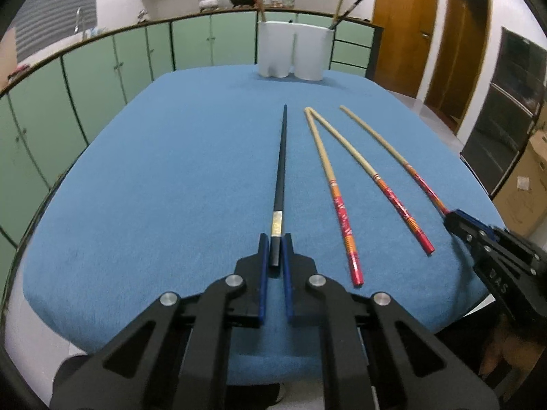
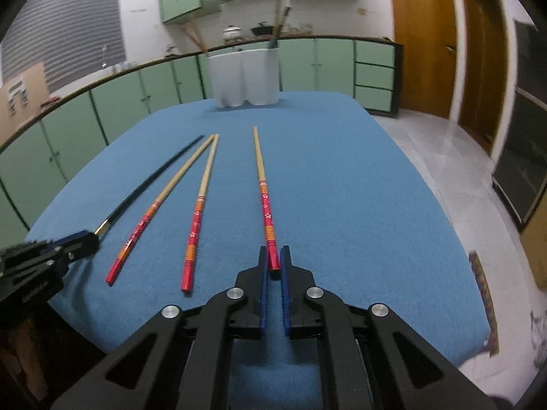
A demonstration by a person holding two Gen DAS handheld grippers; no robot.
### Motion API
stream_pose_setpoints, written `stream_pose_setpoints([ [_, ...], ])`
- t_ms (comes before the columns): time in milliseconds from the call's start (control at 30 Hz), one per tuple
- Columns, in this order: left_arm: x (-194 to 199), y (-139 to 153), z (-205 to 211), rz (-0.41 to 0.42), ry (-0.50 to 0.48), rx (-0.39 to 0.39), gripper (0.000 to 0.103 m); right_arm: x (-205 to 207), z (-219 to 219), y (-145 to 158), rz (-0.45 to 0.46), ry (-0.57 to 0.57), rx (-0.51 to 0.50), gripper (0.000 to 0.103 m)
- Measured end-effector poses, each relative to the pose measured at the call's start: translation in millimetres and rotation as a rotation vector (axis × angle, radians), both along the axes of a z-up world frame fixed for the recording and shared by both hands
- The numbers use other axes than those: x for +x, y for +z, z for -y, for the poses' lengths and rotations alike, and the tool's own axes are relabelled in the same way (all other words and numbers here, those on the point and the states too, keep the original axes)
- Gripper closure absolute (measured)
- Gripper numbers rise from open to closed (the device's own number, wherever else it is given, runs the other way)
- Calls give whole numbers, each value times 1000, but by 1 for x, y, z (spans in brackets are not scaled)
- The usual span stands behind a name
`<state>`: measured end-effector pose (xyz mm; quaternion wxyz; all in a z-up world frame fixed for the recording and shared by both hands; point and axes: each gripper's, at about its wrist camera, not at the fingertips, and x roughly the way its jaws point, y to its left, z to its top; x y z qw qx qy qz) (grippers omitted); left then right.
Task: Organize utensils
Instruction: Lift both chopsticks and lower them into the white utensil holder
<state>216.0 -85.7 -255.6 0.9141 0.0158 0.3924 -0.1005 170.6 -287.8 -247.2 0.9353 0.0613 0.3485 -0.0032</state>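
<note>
A black chopstick [image 1: 281, 167] lies on the blue tablecloth [image 1: 154, 171], pointing away from me. My left gripper [image 1: 276, 241] is shut on its near end. Three red-and-bamboo chopsticks lie to its right. My right gripper [image 2: 274, 254] is shut on the near end of the rightmost one [image 2: 262, 191]; this also shows in the left wrist view [image 1: 389, 152]. The other two [image 2: 201, 201] [image 2: 160, 201] lie free, tips touching. A white two-part holder [image 1: 294, 49] stands at the table's far edge with several chopsticks in it.
Green cabinets [image 1: 102, 68] run along the far wall behind the table. Wooden doors [image 1: 403, 27] stand at the right. A cardboard box [image 1: 526, 184] sits on the floor to the right of the table. The table's near edge lies just under both grippers.
</note>
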Motion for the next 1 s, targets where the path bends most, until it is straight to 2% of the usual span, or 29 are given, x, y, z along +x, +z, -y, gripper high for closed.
stream_pose_setpoints([
  [100, -2, -2, 4, 0, 3, 28, 95, -3, -3, -2, 13, 21, -13, 96],
  [300, -2, -4, 2, 10, 6, 35, 87, -7, -7, -4, 33, 41, -52, 95],
  [333, -1, -3, 2, 11, 3, 32, 88, -6, -6, -4, 33, 47, -52, 95],
  [400, 1, -2, 0, 7, -14, 17, 97, -4, -6, -3, 26, 57, -55, 97],
  [467, 1, 0, -3, 2, -20, -5, 97, -4, -3, 2, 24, 57, -33, 97],
  [633, -5, 25, -12, 25, -21, -49, 97, -17, 2, 42, 94, 46, 10, 97],
  [800, -14, 71, -21, 89, -32, -77, 97, -23, 6, 94, 165, 51, 10, 97],
  [1000, -4, 119, -29, 156, -54, -83, 97, -10, 8, 143, 203, 74, -1, 97],
])
